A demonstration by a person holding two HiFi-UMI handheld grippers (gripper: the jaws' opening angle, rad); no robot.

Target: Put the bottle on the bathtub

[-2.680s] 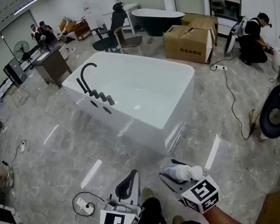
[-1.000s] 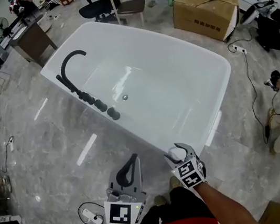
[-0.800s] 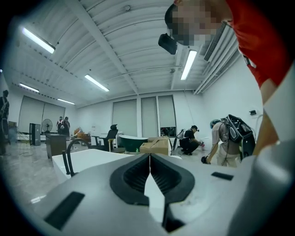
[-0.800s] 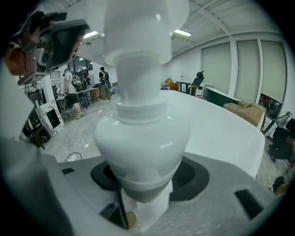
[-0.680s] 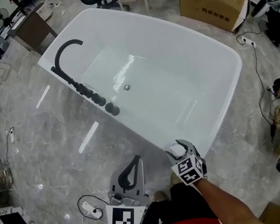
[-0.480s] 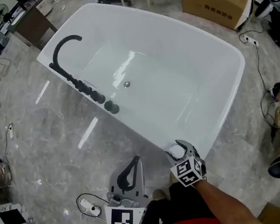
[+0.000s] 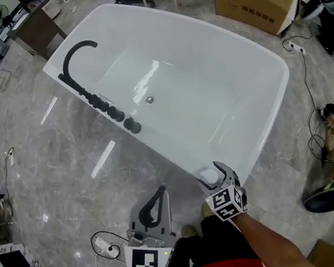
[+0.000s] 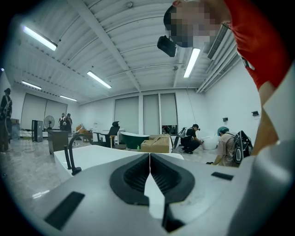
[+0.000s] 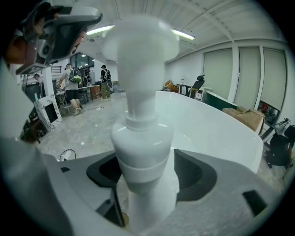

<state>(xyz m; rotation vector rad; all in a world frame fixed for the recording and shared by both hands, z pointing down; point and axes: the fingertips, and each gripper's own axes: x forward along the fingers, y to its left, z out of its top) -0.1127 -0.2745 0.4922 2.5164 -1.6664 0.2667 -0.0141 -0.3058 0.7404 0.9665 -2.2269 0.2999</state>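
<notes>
The white bathtub (image 7: 255,51) now fills the head view, where seconds ago it stood well off across the grey floor (image 7: 65,172); the approach looks done and only the set-down remains. Its near corner rim lies just ahead of the right claw (image 7: 218,179), bare, with the black faucet (image 7: 77,53) well apart on the left side. The left claw (image 7: 161,191), pressed together on nothing, hangs over the floor. The right claw pinches the white pump bottle (image 7: 209,176) upright, apparently short of the rim.
</notes>
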